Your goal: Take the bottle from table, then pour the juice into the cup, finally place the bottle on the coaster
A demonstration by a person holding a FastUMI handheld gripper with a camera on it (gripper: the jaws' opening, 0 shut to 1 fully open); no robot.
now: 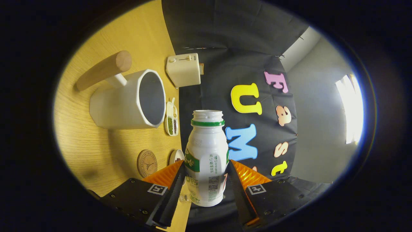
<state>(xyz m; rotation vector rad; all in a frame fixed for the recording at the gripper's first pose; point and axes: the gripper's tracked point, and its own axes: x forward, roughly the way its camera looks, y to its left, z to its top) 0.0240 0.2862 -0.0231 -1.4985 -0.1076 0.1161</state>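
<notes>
The bottle [206, 158] is held between the two fingers of the hand-held gripper [206, 180], which is closed on its lower body, one finger pressed against each side. The bottle is white with green printing and a green ring below its neck; the cap is off and the mouth is open. The whole scene is seen rolled to one side, so that the wooden counter [96, 145] appears as a slanted surface beside the bottle. On the counter, beyond the fingers, a large white cup [127, 101] with a dark inside and a wooden handle [104, 69] is seen, its opening turned toward the bottle. The bottle's mouth is near the cup's rim but apart from it. A round wooden coaster [147, 163] lies on the counter just ahead of one finger. A small white dish [172, 118] with divided contents is set between cup and bottle, and a cream toaster [183, 69] stands farther back.
</notes>
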